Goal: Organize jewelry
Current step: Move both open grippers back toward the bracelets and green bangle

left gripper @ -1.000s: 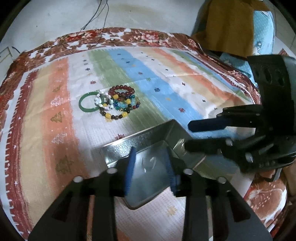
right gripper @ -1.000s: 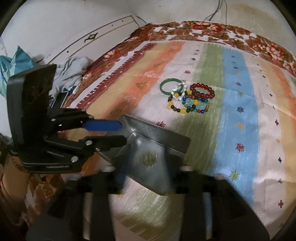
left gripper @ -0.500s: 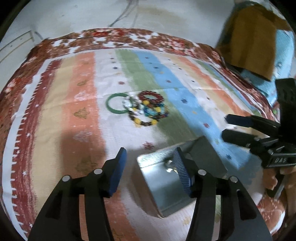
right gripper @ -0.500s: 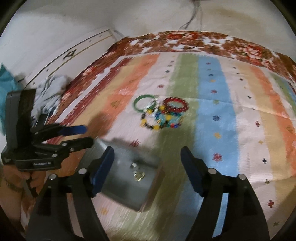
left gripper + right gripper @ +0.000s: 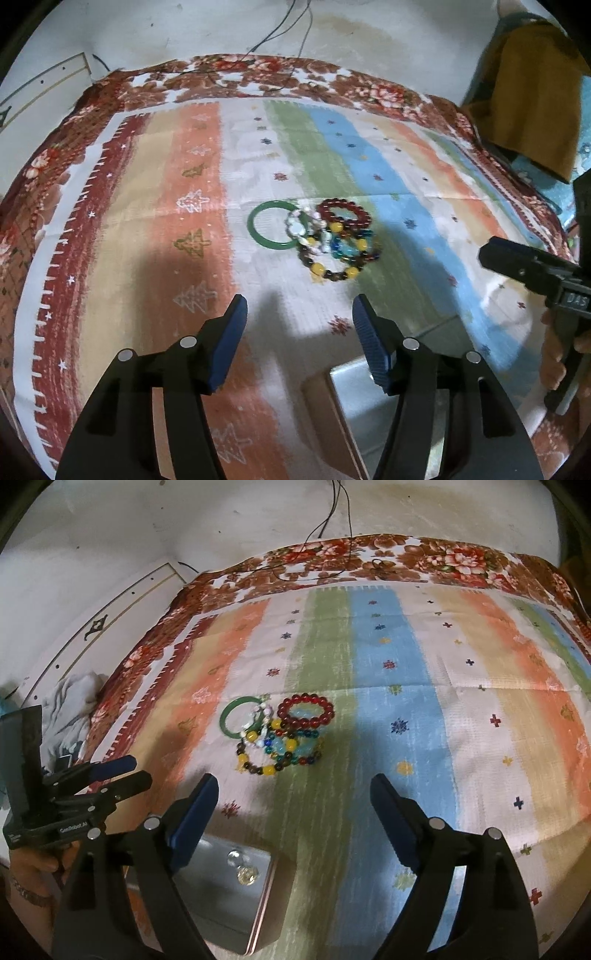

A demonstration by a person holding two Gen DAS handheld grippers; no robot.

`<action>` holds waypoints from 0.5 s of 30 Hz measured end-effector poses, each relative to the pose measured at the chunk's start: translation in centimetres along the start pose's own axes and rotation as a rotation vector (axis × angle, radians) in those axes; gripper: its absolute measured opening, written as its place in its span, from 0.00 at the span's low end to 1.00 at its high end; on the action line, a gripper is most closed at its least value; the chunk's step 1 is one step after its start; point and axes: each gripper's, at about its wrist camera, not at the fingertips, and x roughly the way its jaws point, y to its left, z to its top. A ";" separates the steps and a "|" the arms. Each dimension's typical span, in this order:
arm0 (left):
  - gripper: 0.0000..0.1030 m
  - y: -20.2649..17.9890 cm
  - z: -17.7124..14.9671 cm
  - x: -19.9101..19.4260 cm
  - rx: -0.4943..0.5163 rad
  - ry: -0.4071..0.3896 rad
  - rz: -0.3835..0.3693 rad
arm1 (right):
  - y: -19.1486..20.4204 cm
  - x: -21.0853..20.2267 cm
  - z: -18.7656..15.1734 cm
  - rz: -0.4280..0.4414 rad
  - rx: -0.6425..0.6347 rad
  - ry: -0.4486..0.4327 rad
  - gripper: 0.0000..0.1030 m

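A pile of bracelets lies mid-cloth: a green bangle (image 5: pixel 269 229) (image 5: pixel 235 718), a red bead bracelet (image 5: pixel 344 217) (image 5: pixel 306 712), a white one (image 5: pixel 297 226) and a brown-and-yellow one (image 5: pixel 325 267) (image 5: pixel 258 762). A silver metal tin (image 5: pixel 225 882) (image 5: pixel 364 402) lies open on the cloth, near me, with two small shiny pieces (image 5: pixel 242 866) inside. My left gripper (image 5: pixel 299 330) is open and empty, above the cloth left of the tin. My right gripper (image 5: pixel 293 808) is open and empty, just right of the tin. Each also shows in the other's view.
A striped cloth (image 5: pixel 384 686) with a brown floral border covers the surface. A white wall with black cables (image 5: pixel 332 513) stands behind. Grey clothes (image 5: pixel 70 705) lie at the left; a mustard and blue cloth (image 5: pixel 532 92) hangs at the right.
Both grippers let go of the tin and opened. It now lies on the cloth. Both drew back and up, bringing the bracelets to mid-view.
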 end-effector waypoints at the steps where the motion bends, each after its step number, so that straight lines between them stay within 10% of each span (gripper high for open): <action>1: 0.58 0.1 0.1 0.1 -0.001 0.003 0.006 | -0.1 0.2 0.4 -0.008 0.004 -0.003 0.81; 15: 0.59 0.4 2.8 2.4 0.031 0.028 0.038 | -3.0 4.9 3.9 -0.080 0.128 0.033 0.81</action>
